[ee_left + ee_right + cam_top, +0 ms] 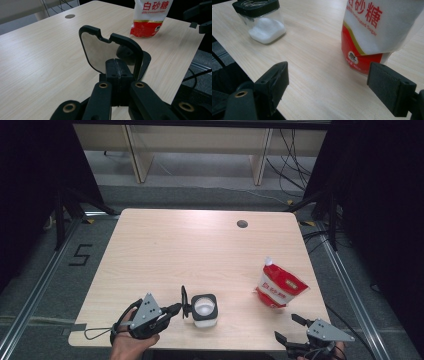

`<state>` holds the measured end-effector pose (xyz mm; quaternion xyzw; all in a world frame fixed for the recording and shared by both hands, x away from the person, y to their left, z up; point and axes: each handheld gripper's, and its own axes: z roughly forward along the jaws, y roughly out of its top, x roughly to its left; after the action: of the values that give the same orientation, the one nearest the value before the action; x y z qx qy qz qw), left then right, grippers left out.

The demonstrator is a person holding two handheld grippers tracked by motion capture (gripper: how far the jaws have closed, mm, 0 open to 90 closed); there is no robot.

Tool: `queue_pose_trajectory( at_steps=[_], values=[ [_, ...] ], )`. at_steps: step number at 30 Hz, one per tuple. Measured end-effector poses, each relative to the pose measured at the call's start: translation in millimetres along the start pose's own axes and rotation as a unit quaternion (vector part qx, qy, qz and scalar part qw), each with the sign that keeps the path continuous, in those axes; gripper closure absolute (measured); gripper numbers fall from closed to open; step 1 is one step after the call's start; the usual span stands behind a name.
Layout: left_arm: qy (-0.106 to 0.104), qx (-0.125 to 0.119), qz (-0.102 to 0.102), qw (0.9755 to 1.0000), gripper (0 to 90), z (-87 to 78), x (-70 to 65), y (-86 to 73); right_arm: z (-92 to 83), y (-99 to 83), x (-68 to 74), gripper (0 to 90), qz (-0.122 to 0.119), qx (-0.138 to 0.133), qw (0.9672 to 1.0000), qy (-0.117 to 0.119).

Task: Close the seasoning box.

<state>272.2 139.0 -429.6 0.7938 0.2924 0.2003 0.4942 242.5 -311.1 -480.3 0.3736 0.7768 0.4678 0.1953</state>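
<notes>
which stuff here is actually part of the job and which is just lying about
In the job:
- lid, black-rimmed, clamped in the shut left gripper
- jar, lid off, white grains inside
- sugar pouch, red and white, standing ahead of the open right gripper

Lying about:
- round hole in the table
- cables on the floor beyond

The high view looks down on the table (165, 250); both close gripper views share its sugar bag (150, 17).

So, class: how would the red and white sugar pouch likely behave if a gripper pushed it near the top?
The sugar pouch stands leaning, so it would probably tip rather than slide. Its soft film sides look likely to dent. Its bulging base suggests some weight for its size.
</notes>
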Motion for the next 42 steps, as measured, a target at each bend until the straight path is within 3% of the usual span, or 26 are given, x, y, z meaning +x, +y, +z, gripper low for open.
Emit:
queue_pose_trajectory(
  at_steps=[6, 8, 9, 10, 12, 13, 18, 21, 27, 42],
  values=[
    [-0.001, -0.007, 0.016, 0.9998, 89.1, 0.2, 1.8, 4.8, 1.3, -0.1, 0.7, 18.8, -0.002, -0.003, 1.0, 0.0],
    [0.0, -0.008, 0.016, 0.9998, 89.2, 0.0, 2.4, 5.7, 0.4, -0.2, 3.7, 19.5, 0.013, 0.003, 0.9999, 0.0],
    [0.001, -0.011, 0.018, 0.9998, 89.2, -0.1, 3.3, 7.3, -0.1, 0.6, -0.4, 20.0, -0.011, -0.006, 0.9999, -0.01],
    [0.001, -0.011, 0.018, 0.9998, 89.2, -0.1, 3.3, 7.3, -0.1, 0.6, -0.4, 20.0, -0.011, -0.006, 0.9999, -0.01],
    [0.001, -0.014, 0.02, 0.9997, 89.2, 0.2, 3.5, 9.1, 0.8, 0.0, -1.1, 19.9, -0.006, -0.01, 0.9999, -0.005],
    [0.001, -0.012, 0.028, 0.9995, 89.2, 0.6, 3.7, 11.0, -0.9, 0.0, 0.6, 19.9, 0.008, -0.007, 0.9999, -0.008],
    [-0.002, -0.009, 0.03, 0.9995, 89.2, 3.9, 1.7, 13.2, -0.5, 0.1, 1.5, 19.9, 0.007, -0.001, 1.0, -0.002],
    [-0.006, -0.005, 0.028, 0.9996, 89.2, 10.0, -0.7, 14.6, 0.4, 0.5, -1.1, 20.0, -0.007, -0.015, 0.9999, -0.005],
    [-0.017, 0.003, 0.032, 0.9993, 89.1, 17.3, -4.4, 16.5, -1.5, 0.7, 0.8, 20.1, 0.006, -0.009, 0.9999, -0.008],
    [-0.036, 0.015, 0.028, 0.9989, 89.1, 31.2, -8.8, 13.8, -1.6, 1.2, 0.9, 20.5, 0.0, -0.011, 0.9999, -0.006]
  ],
)
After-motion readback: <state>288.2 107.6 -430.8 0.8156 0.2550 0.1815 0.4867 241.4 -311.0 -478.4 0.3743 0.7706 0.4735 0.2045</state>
